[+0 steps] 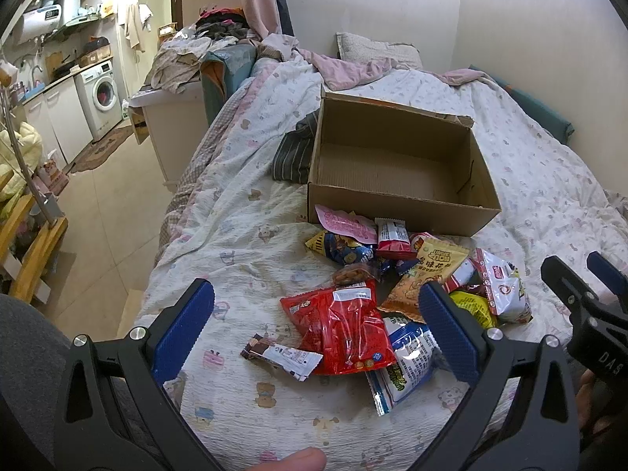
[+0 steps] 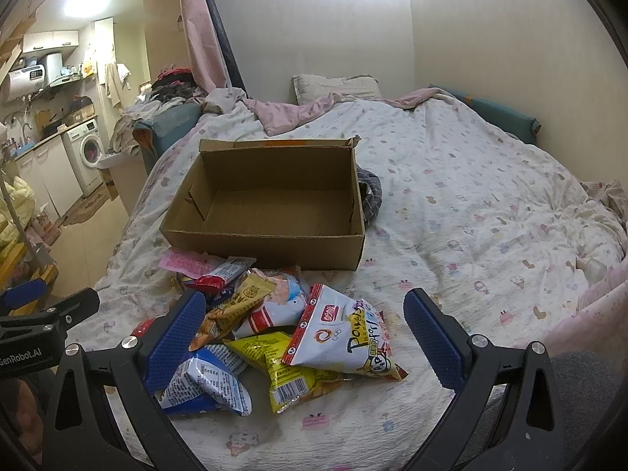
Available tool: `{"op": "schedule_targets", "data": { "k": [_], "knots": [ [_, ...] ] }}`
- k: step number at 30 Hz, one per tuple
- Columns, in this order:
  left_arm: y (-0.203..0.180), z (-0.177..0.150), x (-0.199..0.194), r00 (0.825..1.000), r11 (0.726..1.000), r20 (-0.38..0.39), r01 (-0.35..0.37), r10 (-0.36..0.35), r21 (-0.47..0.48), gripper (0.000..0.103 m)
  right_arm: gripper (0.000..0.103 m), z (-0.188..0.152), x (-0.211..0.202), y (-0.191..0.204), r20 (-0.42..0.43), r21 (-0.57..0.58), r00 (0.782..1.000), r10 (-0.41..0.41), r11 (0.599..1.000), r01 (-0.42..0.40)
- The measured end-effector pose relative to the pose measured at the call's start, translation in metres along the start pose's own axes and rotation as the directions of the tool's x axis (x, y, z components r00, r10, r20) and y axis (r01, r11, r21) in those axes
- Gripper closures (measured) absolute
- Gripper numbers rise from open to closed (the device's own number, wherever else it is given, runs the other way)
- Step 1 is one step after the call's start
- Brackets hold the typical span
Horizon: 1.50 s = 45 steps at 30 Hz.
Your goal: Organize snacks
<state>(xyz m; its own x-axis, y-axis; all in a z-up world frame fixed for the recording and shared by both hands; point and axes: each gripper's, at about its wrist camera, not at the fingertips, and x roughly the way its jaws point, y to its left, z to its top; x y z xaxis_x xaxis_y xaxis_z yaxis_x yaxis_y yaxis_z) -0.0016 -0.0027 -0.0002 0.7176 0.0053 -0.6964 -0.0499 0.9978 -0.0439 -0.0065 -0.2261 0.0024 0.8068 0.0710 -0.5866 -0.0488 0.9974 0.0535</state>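
You can read "GenRobot.AI" on the left gripper (image 2: 23, 357) at the left edge, and "Power" on the white snack bag (image 2: 345, 337) at lower centre.

We count one cardboard box (image 1: 396, 180) on the bed (image 1: 243, 235), with nothing inside it. Before it lies one heap of snack packets (image 2: 274, 329); we make out about a dozen, though they overlap and some are half hidden, so the number may be off by one or two. Among them: one large red bag (image 1: 341, 329), one pink flat packet (image 1: 345, 225), two blue-and-white bags (image 2: 208, 380), two yellow packets (image 2: 282, 369), one white bag (image 2: 345, 337) and one slim wrapped bar (image 1: 282, 355) lying alone. Two tools, the left (image 1: 314, 325) and the right (image 2: 304, 331). One pillow (image 2: 333, 84). One washing machine (image 1: 100, 92).
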Motion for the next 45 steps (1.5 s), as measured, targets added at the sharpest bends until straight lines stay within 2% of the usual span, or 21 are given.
{"op": "schedule_targets", "data": {
  "k": [41, 45],
  "knots": [
    [-0.0001, 0.0, 0.0003, 1.0, 1.0, -0.003, 0.0, 0.0, 0.001, 0.0, 0.0, -0.0007, -0.0001, -0.0016, 0.005, -0.001, 1.0, -0.003, 1.0, 0.003],
    [0.0014, 0.0036, -0.0004, 1.0, 1.0, -0.015, 0.007, -0.007, -0.002, 0.0, 0.0, 0.0058, 0.0025, -0.008, -0.024, 0.022, 0.999, 0.024, 0.999, -0.024]
  ]
}}
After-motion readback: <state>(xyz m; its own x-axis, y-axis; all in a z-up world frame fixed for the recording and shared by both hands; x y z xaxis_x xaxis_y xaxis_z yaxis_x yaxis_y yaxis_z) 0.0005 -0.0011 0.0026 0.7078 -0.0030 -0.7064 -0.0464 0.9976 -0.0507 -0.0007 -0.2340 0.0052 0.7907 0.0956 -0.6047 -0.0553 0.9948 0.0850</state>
